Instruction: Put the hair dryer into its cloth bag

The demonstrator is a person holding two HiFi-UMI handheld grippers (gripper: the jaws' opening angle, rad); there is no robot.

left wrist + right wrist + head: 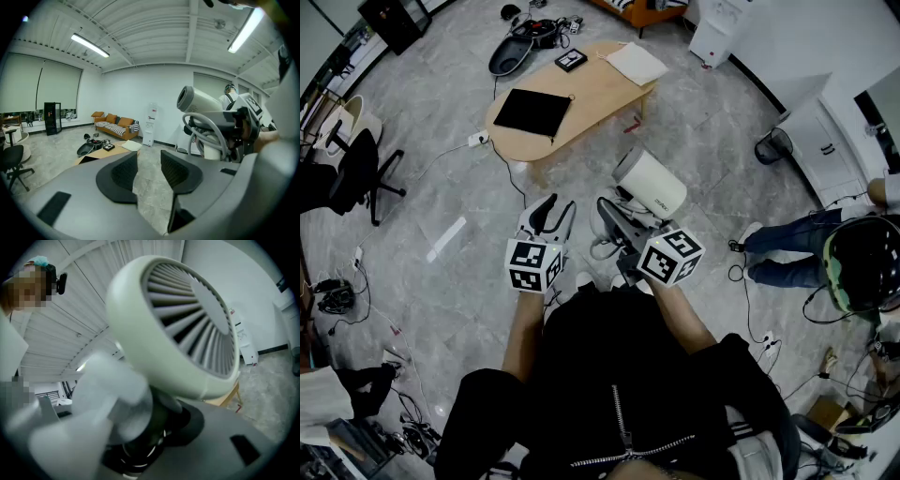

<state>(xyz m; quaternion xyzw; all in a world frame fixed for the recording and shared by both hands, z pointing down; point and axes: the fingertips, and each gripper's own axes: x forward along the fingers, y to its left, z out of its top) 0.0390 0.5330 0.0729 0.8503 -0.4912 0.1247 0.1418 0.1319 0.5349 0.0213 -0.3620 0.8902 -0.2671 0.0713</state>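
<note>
My right gripper (621, 232) is shut on the handle of the cream hair dryer (651, 183), which it holds up in the air with the grey cord (605, 246) looped below it. In the right gripper view the dryer's ribbed grille (192, 329) fills the frame and its handle sits between the jaws of the right gripper (140, 427). The left gripper (549, 217) hangs beside it on the left, open and empty. From the left gripper (149, 171) the hair dryer (201, 101) shows at the right. A flat black cloth bag (532, 111) lies on the wooden table (598, 94) ahead.
On the table also lie a white sheet (636, 63) and a small black box (571, 60). An office chair (352, 173) stands left, a bin (773, 145) right. Another person (806, 248) sits on the floor at the right. Cables trail over the floor.
</note>
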